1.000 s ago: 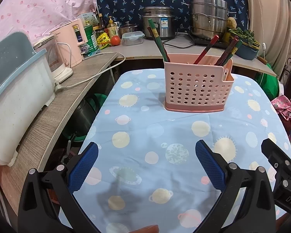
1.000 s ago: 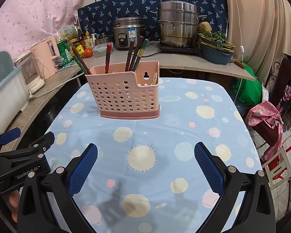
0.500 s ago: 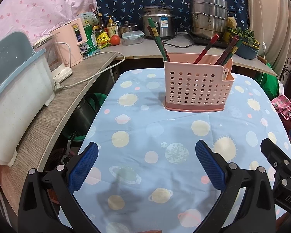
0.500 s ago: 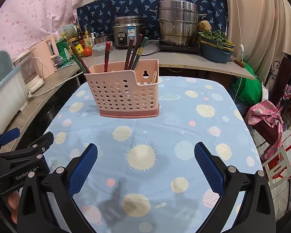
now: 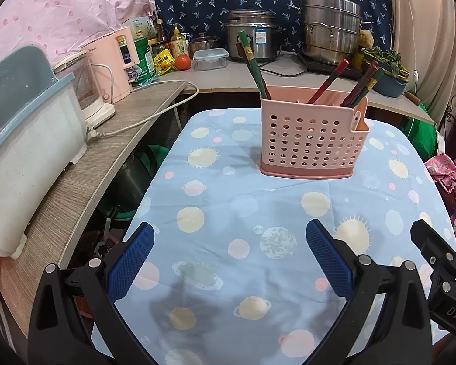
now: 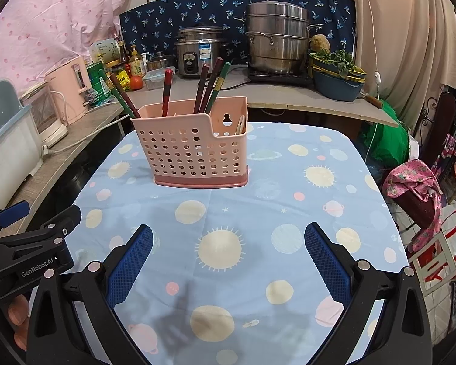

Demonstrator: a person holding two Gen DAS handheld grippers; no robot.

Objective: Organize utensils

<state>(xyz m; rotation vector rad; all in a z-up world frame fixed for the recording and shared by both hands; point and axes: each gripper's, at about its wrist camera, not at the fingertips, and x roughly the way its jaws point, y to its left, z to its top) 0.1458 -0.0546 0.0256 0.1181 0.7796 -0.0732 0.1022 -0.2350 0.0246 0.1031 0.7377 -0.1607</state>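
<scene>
Both my claws hang over the near end of the table, nothing in either. Left gripper spread wide, right gripper spread wide too. Pink utensil basket stands upright at the far end, well ahead of both. Chopsticks lean inside it, tips above the rim.

A pink perforated utensil basket stands on a blue planet-print tablecloth, holding upright chopsticks. Nearer than the basket, the right gripper hovers with jaws wide apart, empty.
</scene>
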